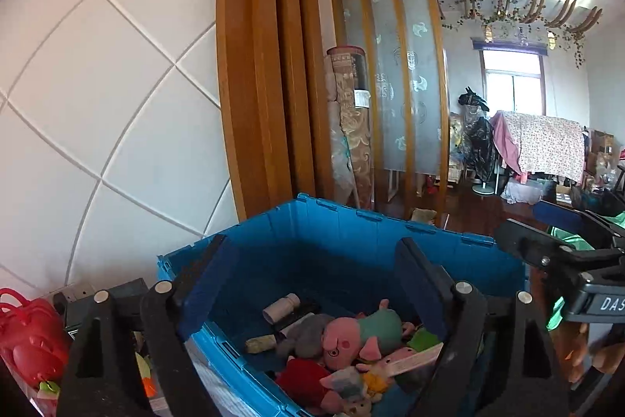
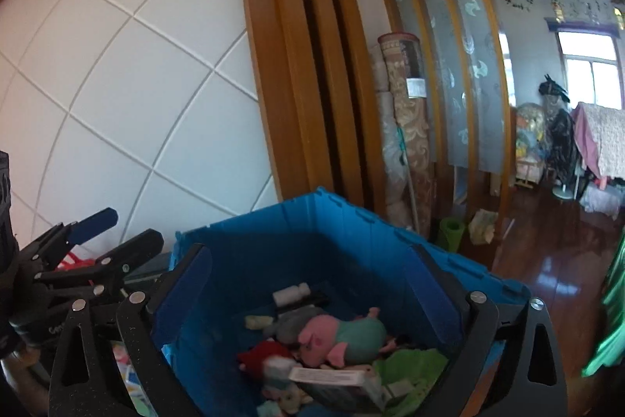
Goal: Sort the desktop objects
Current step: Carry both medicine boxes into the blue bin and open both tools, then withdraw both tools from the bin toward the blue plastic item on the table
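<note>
Both my left gripper [image 1: 312, 284] and right gripper [image 2: 308, 296] hang spread and empty over the deep blue plastic crate [image 1: 351, 233], lower centre, already holding a pink pig plush [image 1: 351, 337] and oddments; sorting looks well along.

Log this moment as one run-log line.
left hand-held gripper: open, empty | right hand-held gripper: open, empty | both above blue bin | pig plush inside

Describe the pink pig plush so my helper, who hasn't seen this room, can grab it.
Find the blue crate by the white panelled wall. The pig plush lies on top of the toy pile inside, the only pink-headed toy wearing a teal-green body.
</note>
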The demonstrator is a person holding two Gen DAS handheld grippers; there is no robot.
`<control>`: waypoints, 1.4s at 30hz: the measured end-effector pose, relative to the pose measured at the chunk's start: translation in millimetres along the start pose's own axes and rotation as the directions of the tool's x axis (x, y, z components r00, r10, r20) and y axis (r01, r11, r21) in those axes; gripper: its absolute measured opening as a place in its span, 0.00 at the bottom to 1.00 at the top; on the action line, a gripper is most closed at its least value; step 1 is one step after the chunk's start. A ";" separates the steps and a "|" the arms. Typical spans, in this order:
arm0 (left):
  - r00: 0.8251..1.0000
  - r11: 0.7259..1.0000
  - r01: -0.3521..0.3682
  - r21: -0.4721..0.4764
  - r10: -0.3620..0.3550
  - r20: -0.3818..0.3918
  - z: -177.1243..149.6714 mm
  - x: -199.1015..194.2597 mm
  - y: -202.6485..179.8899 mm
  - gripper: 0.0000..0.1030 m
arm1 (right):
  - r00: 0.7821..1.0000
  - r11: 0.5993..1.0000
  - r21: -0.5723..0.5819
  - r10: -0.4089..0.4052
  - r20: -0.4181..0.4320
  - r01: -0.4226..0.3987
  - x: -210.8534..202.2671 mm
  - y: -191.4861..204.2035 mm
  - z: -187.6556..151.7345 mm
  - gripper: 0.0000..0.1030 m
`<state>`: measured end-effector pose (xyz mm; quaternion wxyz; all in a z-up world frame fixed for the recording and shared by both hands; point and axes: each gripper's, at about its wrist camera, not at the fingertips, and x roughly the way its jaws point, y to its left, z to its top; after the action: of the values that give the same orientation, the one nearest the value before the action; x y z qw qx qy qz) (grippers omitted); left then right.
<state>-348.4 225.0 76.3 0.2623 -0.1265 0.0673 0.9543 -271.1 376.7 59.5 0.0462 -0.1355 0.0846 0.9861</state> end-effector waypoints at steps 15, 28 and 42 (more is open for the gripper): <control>0.988 0.988 -0.155 0.008 0.155 -0.022 -56.7 -45.5 13.4 0.83 | 1.000 0.999 -0.053 0.003 -0.030 -0.005 -13.6 -2.9 -34.9 1.00; 0.951 0.950 -0.306 -0.070 0.301 -0.071 -108.4 -110.6 67.5 0.83 | 0.995 0.998 -0.038 0.050 -0.089 -0.054 -36.3 29.6 -59.9 1.00; 0.840 0.847 -0.527 -0.067 0.507 -0.192 -202.8 -269.3 177.6 0.83 | 0.958 0.958 -0.125 0.235 -0.163 -0.257 -84.4 196.5 -120.6 1.00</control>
<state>-175.0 -96.3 -32.6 -0.0196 -0.1983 0.0643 0.9778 -181.3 156.5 -1.4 -0.0934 -0.1992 0.0320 0.9750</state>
